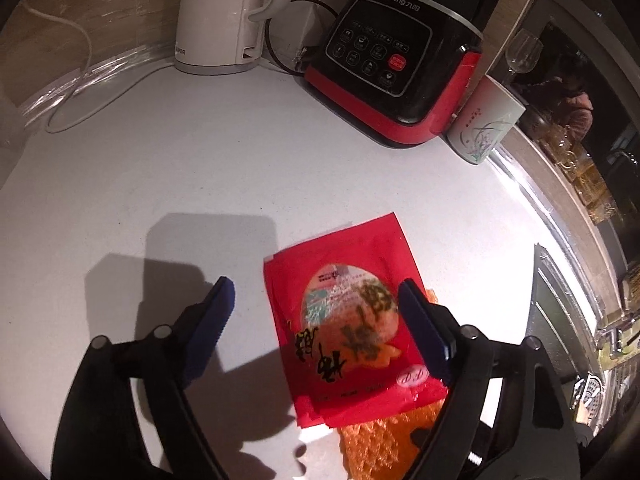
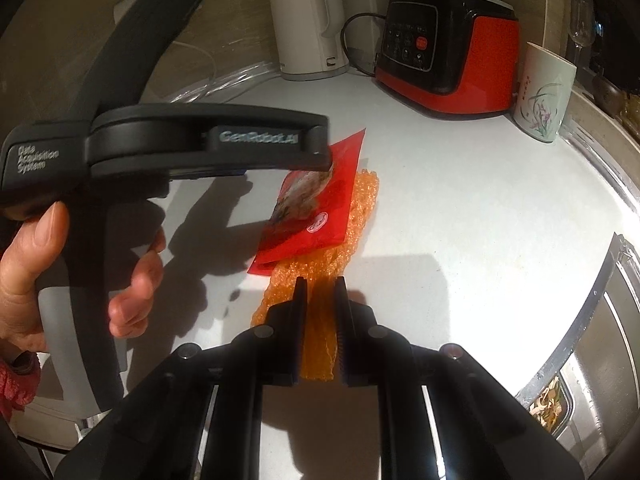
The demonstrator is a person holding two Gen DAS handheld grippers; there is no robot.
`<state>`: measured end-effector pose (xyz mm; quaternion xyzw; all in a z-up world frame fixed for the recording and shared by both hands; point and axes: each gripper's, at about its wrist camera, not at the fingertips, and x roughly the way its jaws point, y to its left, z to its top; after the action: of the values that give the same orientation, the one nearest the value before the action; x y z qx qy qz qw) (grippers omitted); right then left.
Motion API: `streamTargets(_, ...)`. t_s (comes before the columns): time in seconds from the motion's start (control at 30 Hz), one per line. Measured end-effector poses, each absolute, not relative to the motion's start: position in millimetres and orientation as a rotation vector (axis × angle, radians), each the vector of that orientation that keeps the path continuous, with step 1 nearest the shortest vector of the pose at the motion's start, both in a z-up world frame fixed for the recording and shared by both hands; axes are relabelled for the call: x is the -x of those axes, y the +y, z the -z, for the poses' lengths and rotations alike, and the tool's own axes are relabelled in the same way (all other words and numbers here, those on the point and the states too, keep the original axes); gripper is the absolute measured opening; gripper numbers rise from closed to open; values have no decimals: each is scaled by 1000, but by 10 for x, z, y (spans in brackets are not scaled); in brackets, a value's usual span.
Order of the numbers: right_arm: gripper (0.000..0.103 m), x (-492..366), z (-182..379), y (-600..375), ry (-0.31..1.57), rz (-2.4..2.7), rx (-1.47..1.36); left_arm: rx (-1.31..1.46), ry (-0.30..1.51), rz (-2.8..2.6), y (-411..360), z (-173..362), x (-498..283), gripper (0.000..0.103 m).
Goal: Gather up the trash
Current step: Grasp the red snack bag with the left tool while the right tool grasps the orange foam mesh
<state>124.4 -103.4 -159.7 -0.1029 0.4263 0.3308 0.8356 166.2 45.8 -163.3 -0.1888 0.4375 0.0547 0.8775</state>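
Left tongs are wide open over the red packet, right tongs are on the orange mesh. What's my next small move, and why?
Probably lower the left tongs and close them on the red packet. They stand open above it and hold nothing, while the packet lies flat on the white counter, partly over the orange mesh that the right tongs already pinch. Taking the packet first should free the mesh.

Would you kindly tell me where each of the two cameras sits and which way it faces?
Left wrist: on the left gripper, looking down along its open blue-padded fingers at the red packet lying on the orange mesh; only its own fingers show.
Right wrist: on the right gripper, looking down at the counter, its jaws nearly shut on the mesh; the left hand holding the left gripper shows.
Shared: packet, mesh, kettle, blender, cup.
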Motion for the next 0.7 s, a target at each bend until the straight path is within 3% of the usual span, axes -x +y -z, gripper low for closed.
streamTargets(0.2,14,-1256,1630,-1065,915,-703,207,386,1005,-160,369,1765,-1893,86)
streamTargets(0.23,14,-1264,1632,-1072,917,-702,205,370,1012,-155,332,1787,-1904,82)
streamTargets(0.33,14,-1287,1634,-1102,922,-700,198,314,1037,-115,217,1852,-1939,52)
streamTargets(0.4,14,-1296,1627,-1129,920,-697,195,261,1042,-114,163,1862,-1941,43)
streamTargets(0.47,14,-1309,1621,-1163,920,-693,192,236,1040,-108,145,1862,-1943,20)
streamTargets(0.57,14,-1288,1607,-1236,915,-678,200,242,1042,-97,197,1868,-1940,10)
streamTargets(0.7,14,-1214,1575,-1377,911,-655,207,247,1042,-77,258,1874,-1892,7)
